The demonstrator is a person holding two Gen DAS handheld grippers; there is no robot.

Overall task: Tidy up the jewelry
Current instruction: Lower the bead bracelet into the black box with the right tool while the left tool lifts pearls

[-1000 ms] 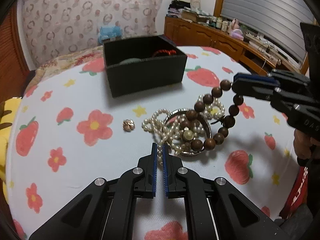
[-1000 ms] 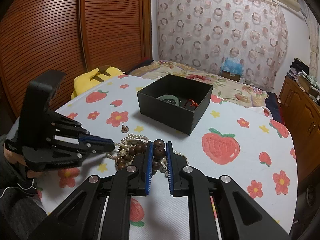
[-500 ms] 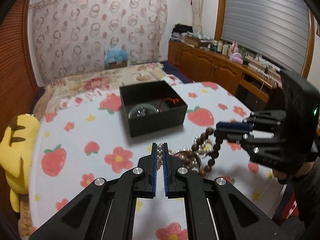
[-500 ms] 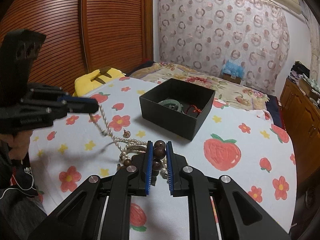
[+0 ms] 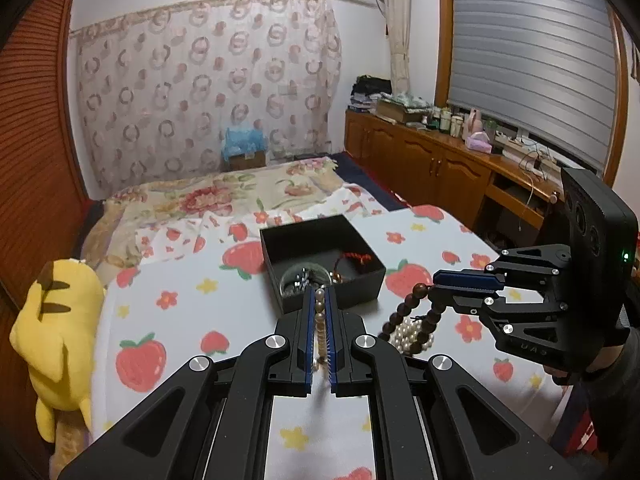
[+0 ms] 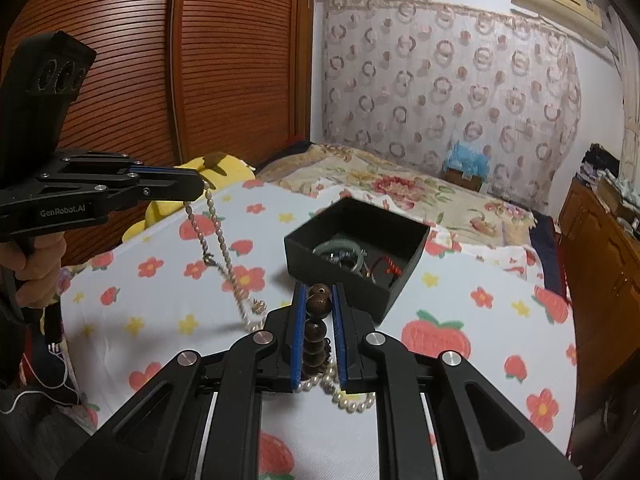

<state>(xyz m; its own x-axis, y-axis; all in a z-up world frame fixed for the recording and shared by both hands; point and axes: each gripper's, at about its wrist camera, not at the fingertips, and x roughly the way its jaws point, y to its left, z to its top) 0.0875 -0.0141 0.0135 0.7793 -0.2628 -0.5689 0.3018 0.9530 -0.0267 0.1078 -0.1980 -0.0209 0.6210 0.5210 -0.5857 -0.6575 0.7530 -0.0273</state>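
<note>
My left gripper (image 5: 319,300) is shut on a pearl necklace (image 5: 319,322) and holds it raised; in the right wrist view the strand (image 6: 218,236) hangs from the left gripper (image 6: 200,190) down to the table. My right gripper (image 6: 317,300) is shut on a brown wooden bead bracelet (image 6: 318,308), lifted off the table; it also shows in the left wrist view (image 5: 404,312) under the right gripper (image 5: 436,286). More pearls (image 5: 412,334) lie below it. The black box (image 6: 356,256) holds a green bangle (image 6: 340,250) and a red cord (image 6: 386,268).
The table has a white cloth with strawberries and flowers (image 6: 480,344). A yellow plush toy (image 5: 56,320) lies at its left edge. A bed (image 5: 224,196) is behind the table and wooden cabinets (image 5: 432,168) run along the right wall.
My left gripper has risen well above the table, pulling the pearl strand up. My right gripper has lifted slightly with the wooden bracelet. Both stayed shut.
</note>
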